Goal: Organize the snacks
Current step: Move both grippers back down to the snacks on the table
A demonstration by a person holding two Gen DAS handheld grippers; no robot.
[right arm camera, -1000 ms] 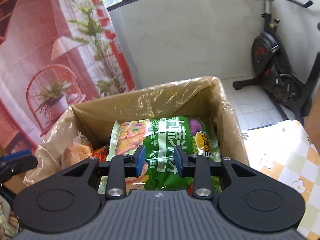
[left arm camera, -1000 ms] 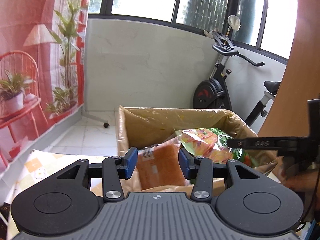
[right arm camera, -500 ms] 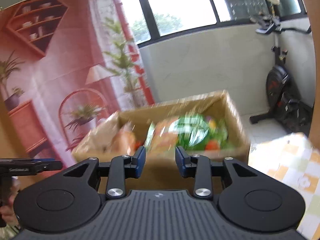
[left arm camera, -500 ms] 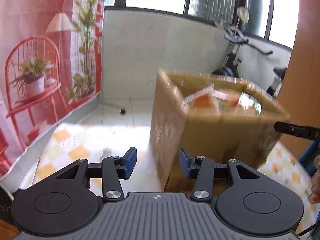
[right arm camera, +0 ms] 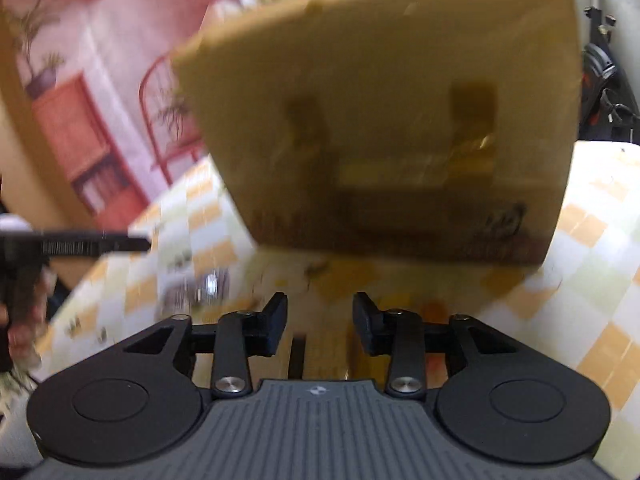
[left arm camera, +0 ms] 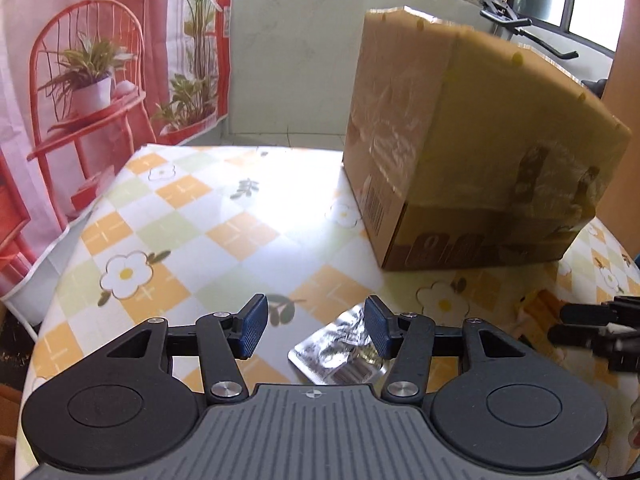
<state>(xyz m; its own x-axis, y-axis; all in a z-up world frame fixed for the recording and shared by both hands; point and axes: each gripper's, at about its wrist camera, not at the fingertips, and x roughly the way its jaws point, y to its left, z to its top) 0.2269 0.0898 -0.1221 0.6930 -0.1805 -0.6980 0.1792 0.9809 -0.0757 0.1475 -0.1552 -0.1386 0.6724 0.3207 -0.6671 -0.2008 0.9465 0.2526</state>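
A tall cardboard box stands on the checked tablecloth; its contents are hidden from this low angle. A crinkled silver foil packet lies on the cloth just ahead of my left gripper, close to its right finger. The left jaws are opening and press on nothing. In the blurred right wrist view the box fills the frame. My right gripper is low in front of it, jaws opening, over a yellow-orange packet on the cloth. That packet also shows in the left wrist view.
The table edge runs along the left, with a red printed backdrop behind it. An exercise bike stands beyond the box. The right gripper's fingers enter the left wrist view from the right.
Both grippers have come down from above the box's open top to low over the table in front of it. Both pairs of jaws have widened. The snack bags inside the box are no longer visible.
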